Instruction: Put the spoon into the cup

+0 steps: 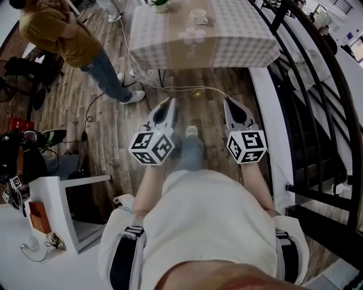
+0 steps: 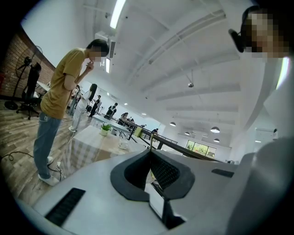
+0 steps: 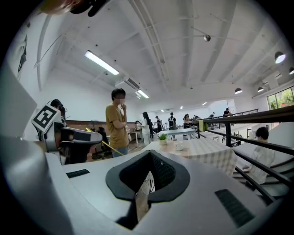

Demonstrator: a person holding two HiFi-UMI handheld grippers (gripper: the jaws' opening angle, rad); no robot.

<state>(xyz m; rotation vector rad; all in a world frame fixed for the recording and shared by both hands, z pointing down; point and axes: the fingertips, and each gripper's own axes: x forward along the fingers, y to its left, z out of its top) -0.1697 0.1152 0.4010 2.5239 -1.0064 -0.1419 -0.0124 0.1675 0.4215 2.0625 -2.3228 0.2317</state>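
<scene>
A wood-plank floor (image 1: 113, 122) runs to a table (image 1: 238, 39) under a checked cloth. The cup (image 1: 198, 17) stands on it near a potted plant (image 1: 161, 4). Well short of the table, the left tongs (image 1: 169, 102) and right tongs (image 1: 228, 103) are side by side, both clenched and empty.

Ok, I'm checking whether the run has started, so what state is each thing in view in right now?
left tool, shut, nothing between its jaws.
right tool, shut, nothing between its jaws.
cup, upright on the table, far from both tools.
potted plant, upright near the table's far edge.
table, covered with a checked cloth.
bystander, standing left of the table.
</scene>
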